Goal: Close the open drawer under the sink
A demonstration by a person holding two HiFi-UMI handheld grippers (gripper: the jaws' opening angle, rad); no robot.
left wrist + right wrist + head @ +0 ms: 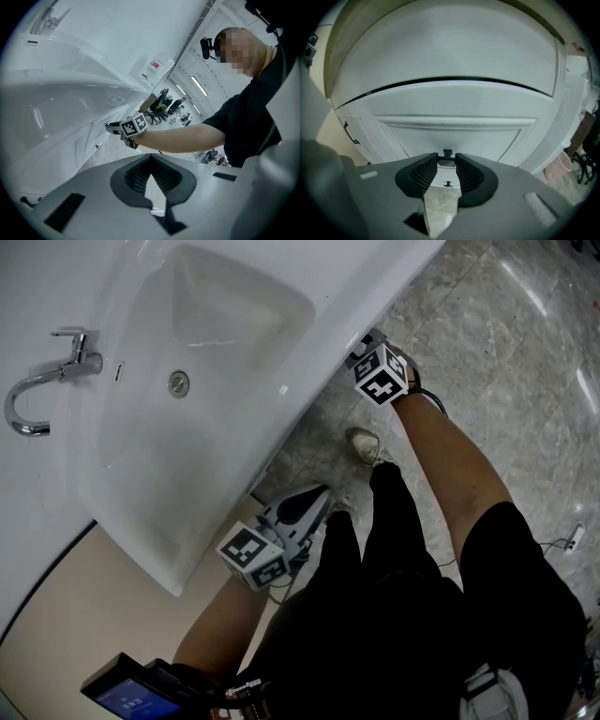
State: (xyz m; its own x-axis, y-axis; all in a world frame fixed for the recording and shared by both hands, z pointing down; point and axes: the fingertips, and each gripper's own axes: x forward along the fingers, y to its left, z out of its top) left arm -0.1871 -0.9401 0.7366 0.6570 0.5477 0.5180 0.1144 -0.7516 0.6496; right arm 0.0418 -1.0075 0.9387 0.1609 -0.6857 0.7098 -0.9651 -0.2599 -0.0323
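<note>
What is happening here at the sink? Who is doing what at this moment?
A person stands at the white sink with a gripper in each hand. The right gripper reaches under the sink's edge to the white drawer front. Its jaws are apart, with the small dark handle at their tips, apparently not squeezed. The left gripper is shut and empty, held in the air nearby. Whether the drawer is fully closed cannot be told.
</note>
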